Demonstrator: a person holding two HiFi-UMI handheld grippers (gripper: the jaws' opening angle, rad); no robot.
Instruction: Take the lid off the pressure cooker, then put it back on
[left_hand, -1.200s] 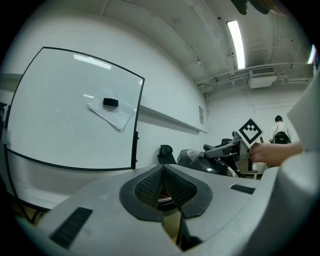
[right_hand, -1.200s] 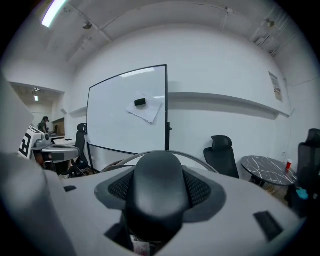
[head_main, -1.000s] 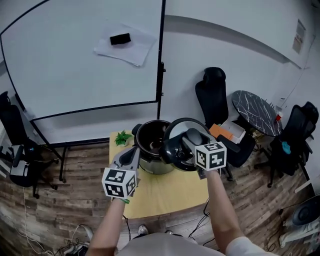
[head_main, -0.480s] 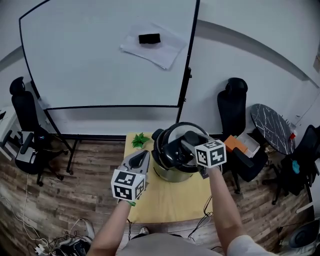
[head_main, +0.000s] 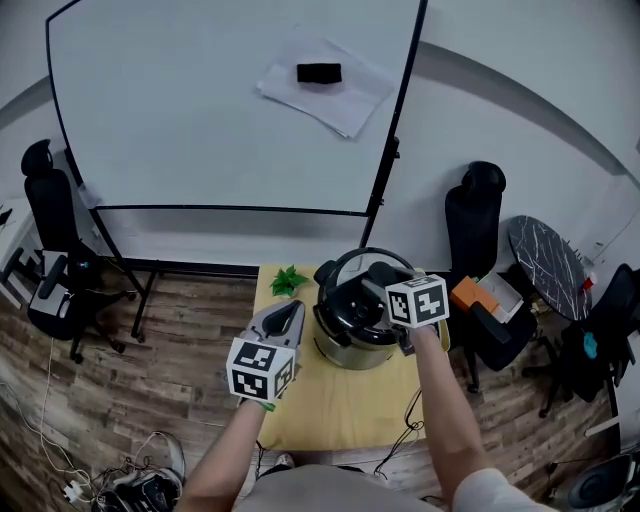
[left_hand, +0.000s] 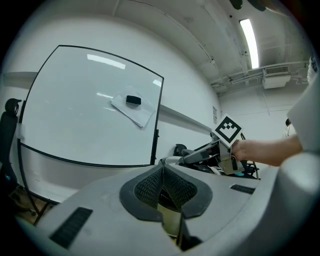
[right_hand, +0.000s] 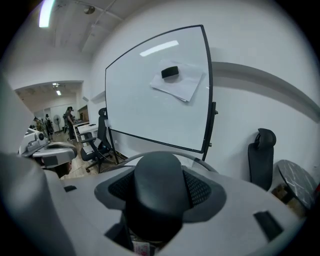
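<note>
The steel pressure cooker (head_main: 345, 352) stands at the back of a small yellow table (head_main: 330, 410). Its dark lid (head_main: 350, 300) lies over the pot's mouth; whether it is fully seated I cannot tell. My right gripper (head_main: 377, 284) is shut on the lid's black handle (right_hand: 159, 192), which fills the space between its jaws in the right gripper view, with the lid's rim (right_hand: 200, 162) curving behind. My left gripper (head_main: 289, 312) hovers just left of the pot, shut and holding nothing; its closed tips (left_hand: 162, 169) point toward the cooker.
A small green plant (head_main: 289, 279) sits at the table's back left corner. Behind stands a whiteboard (head_main: 220, 110) on a stand. Black office chairs (head_main: 474, 215) (head_main: 45, 200) flank the table, and a round marble table (head_main: 548, 265) and an orange box (head_main: 467, 293) lie to the right.
The lid, held tilted to the right of the open pot a second ago, has swung left and now covers the pot. The left gripper stayed beside the pot.
</note>
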